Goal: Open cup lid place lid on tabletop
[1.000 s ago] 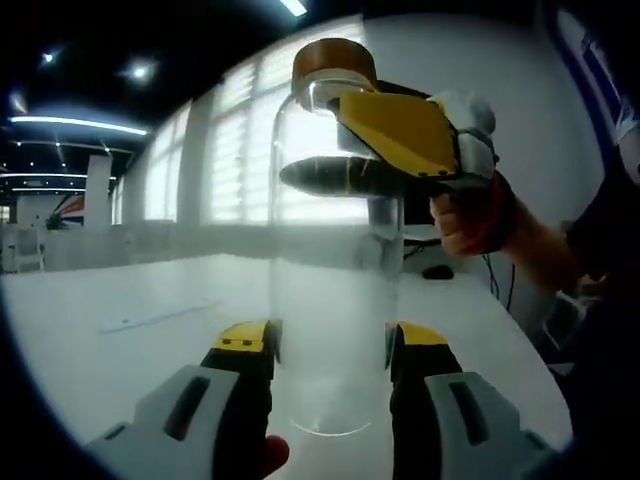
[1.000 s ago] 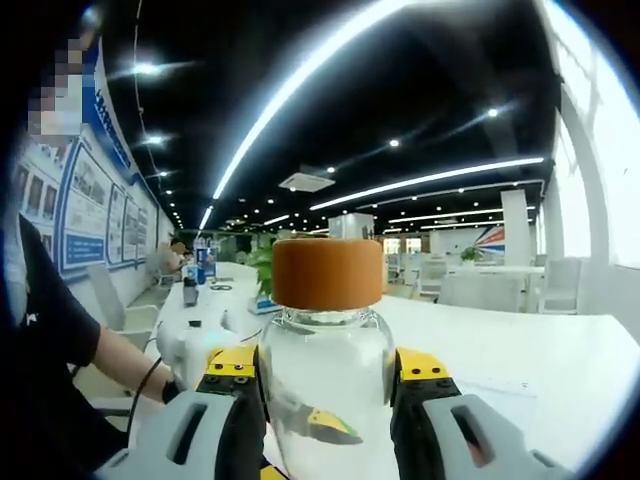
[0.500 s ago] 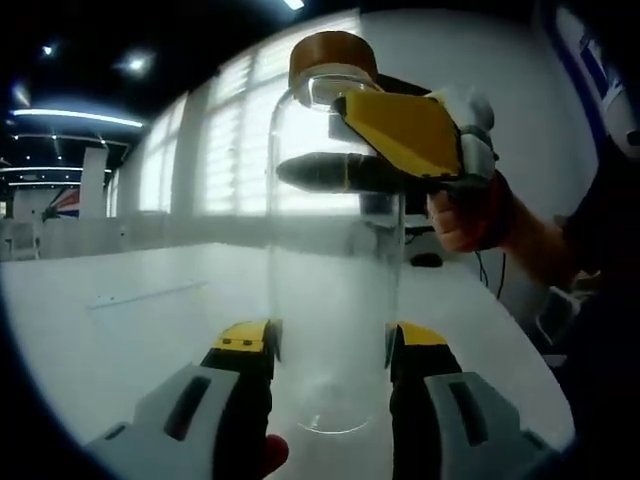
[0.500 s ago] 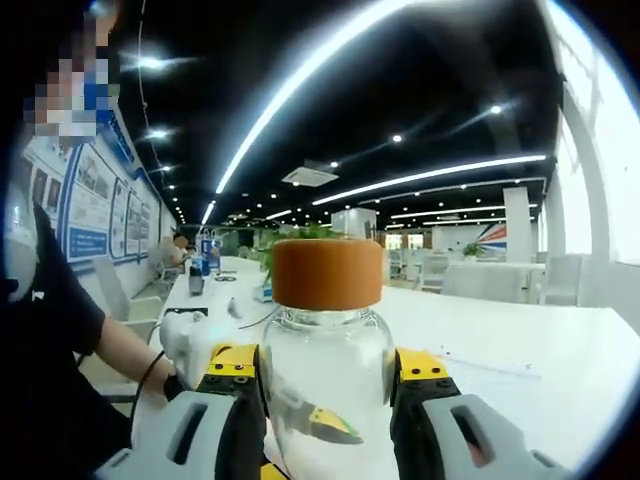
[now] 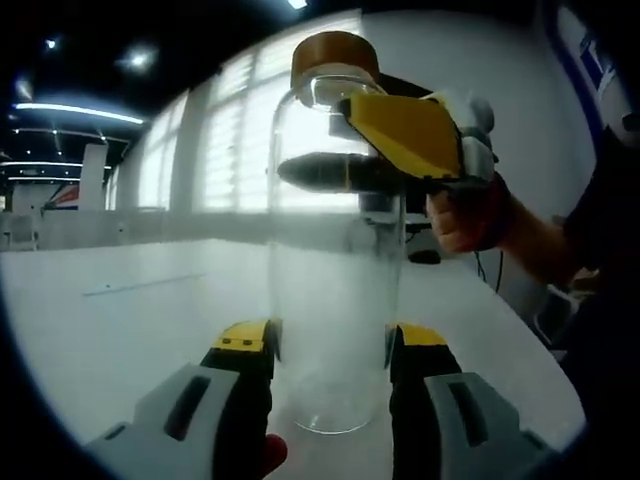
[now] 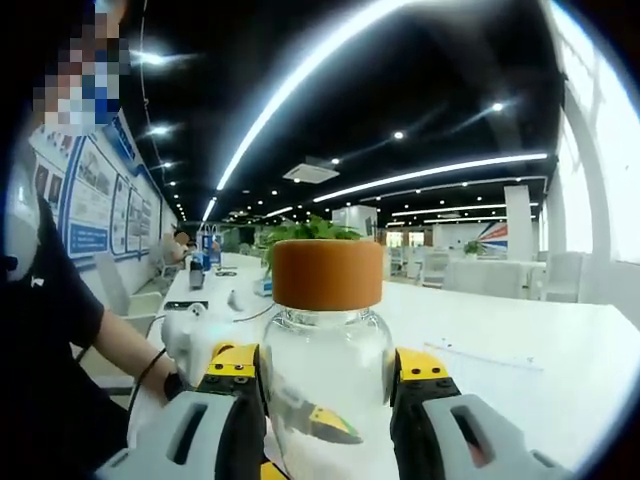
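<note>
both grippers clamp the glass cup, lid on top

in the left gripper view, the clear glass cup point(image 5: 333, 300) stands upright in the centre of the frame on the white tabletop point(image 5: 120, 330). the left gripper point(image 5: 329, 350) rises from the bottom edge, its two yellow-tipped jaws pressed against either side of the cup's lower body, gripping it. the brown lid point(image 5: 334, 55) sits on the cup's mouth at the upper centre. the right gripper point(image 5: 400, 140) comes in from the right of the frame at the cup's upper part, just under the lid, held by a person's hand point(image 5: 465, 215).

in the right gripper view, the cup point(image 6: 327, 390) fills the lower centre, with the lid point(image 6: 327, 273) seated on its neck just above. the right gripper point(image 6: 329, 375) has its jaws closed against the two sides of the glass below the lid, holding the cup. through the glass a yellow tip of the left gripper point(image 6: 330, 425) shows low in the frame. a person's forearm point(image 6: 120, 350) lies at the lower left, and the tabletop point(image 6: 520, 370) spreads to the right.
</note>
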